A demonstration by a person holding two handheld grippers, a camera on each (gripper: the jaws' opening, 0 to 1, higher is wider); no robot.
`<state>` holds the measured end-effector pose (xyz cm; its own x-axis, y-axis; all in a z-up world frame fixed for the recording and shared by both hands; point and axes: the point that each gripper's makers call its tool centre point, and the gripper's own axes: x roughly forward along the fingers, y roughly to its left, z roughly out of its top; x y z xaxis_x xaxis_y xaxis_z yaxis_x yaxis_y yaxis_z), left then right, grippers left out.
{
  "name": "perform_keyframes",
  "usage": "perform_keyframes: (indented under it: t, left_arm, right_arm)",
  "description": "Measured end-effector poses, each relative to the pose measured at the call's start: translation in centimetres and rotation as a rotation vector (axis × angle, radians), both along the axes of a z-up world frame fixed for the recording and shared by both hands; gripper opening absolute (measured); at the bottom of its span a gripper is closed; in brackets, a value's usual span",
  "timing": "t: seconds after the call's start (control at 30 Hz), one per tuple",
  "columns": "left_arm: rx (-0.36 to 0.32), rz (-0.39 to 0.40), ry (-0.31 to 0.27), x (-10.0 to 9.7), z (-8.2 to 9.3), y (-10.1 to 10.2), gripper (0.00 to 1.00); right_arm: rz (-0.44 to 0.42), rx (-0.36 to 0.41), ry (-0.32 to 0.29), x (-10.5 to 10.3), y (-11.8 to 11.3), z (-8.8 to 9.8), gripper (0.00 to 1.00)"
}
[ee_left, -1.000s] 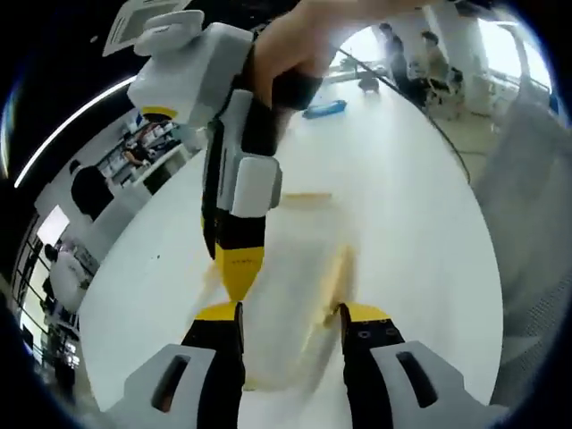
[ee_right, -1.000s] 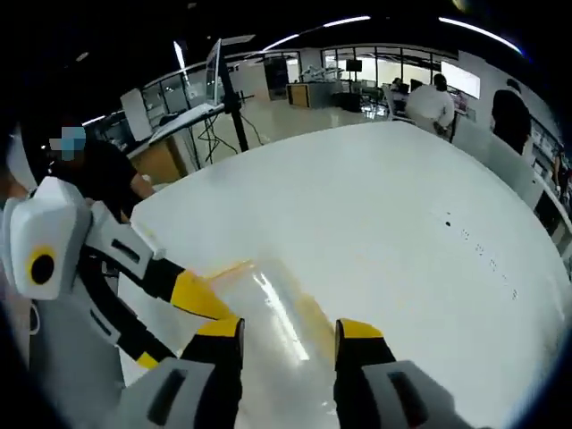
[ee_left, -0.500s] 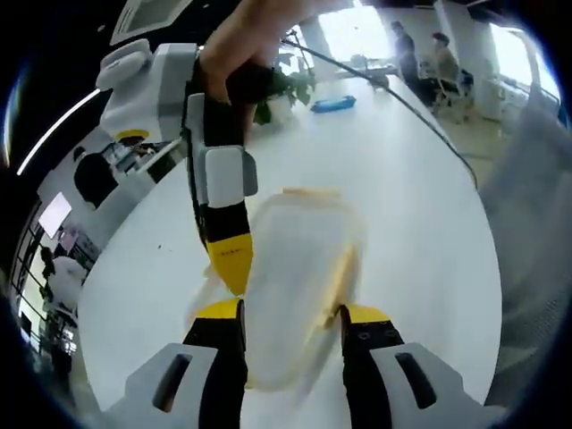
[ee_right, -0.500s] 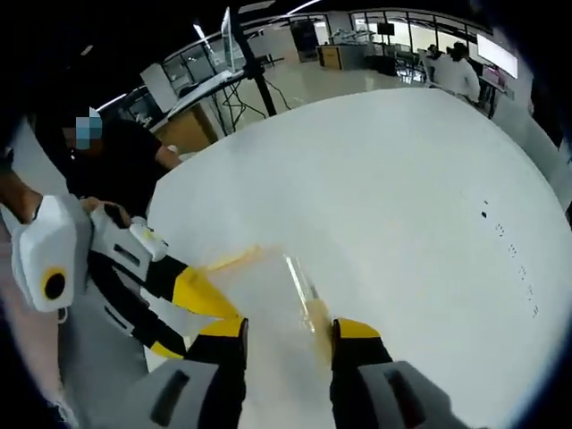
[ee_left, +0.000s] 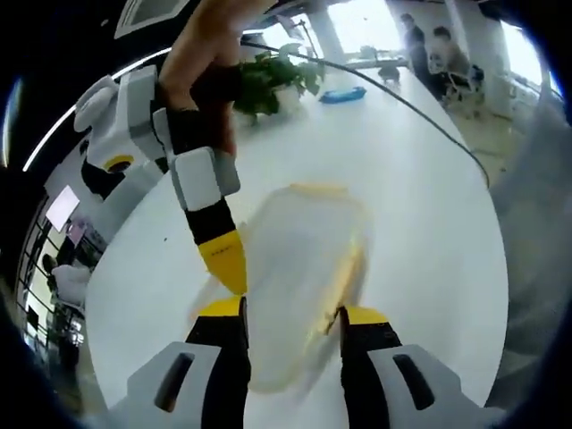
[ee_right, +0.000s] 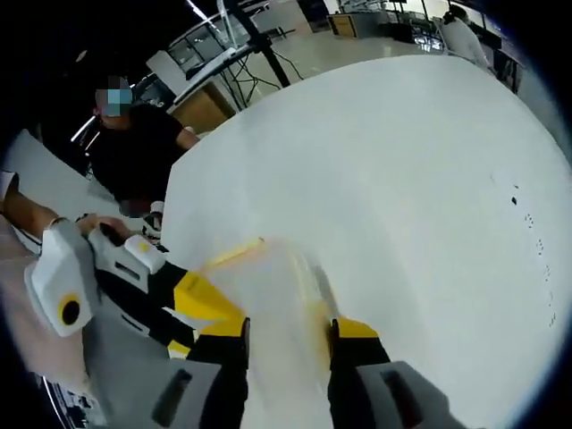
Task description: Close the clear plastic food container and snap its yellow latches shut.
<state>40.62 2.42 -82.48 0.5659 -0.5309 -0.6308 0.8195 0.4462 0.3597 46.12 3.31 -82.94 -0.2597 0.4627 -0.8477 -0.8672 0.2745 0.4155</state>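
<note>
The clear plastic container with yellow latches lies blurred over the white table. In the left gripper view it runs down between the jaws of my left gripper, which look shut on its two long sides; a yellow latch sits just ahead of the right jaw. My right gripper comes down from the upper left, its yellow tip at the container's left edge. In the right gripper view the container sits between the jaws of my right gripper, and my left gripper reaches in from the left.
A potted plant and a blue object stand at the table's far end. A cable crosses the table there. A person in black stands past the table edge, and several people are by the windows.
Both views have swung with the hands while the container has kept its place between each pair of jaws. The plant has come further into the left gripper view.
</note>
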Motion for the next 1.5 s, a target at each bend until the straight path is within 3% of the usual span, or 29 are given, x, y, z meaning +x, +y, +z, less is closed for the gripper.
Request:
perform_keyframes:
  t: [0.47, 0.87, 0.93, 1.03, 1.17, 1.33, 1.5]
  left_arm:
    - [0.003, 0.012, 0.025, 0.2, 0.3, 0.0, 0.36]
    - [-0.002, 0.01, 0.026, 0.2, 0.2, -0.1, 0.36]
    - [-0.012, 0.004, 0.008, 0.1, 0.1, -0.1, 0.36]
    - [-0.006, 0.0, -0.013, -0.1, 0.2, -0.3, 0.37]
    - [0.003, -0.017, -0.025, 0.0, 0.3, -0.3, 0.38]
    - [-0.012, -0.027, -0.028, 0.0, 0.4, -0.4, 0.4]
    - [-0.016, -0.035, -0.028, 0.0, 0.4, -0.4, 0.4]
  right_arm:
    - [0.011, 0.013, 0.065, 0.1, 0.2, -0.1, 0.31]
    - [-0.003, 0.099, 0.113, 0.1, 0.4, -0.2, 0.31]
    - [-0.024, 0.147, 0.088, 0.3, 0.7, -0.1, 0.32]
    - [-0.065, 0.21, -0.007, 0.2, 0.6, 0.4, 0.33]
    - [-0.097, 0.212, -0.063, 0.2, 0.4, 0.6, 0.35]
    - [-0.073, 0.21, -0.042, 0.4, 0.4, 0.5, 0.35]
    - [0.028, 0.165, 0.004, 0.0, -0.6, 0.5, 0.34]
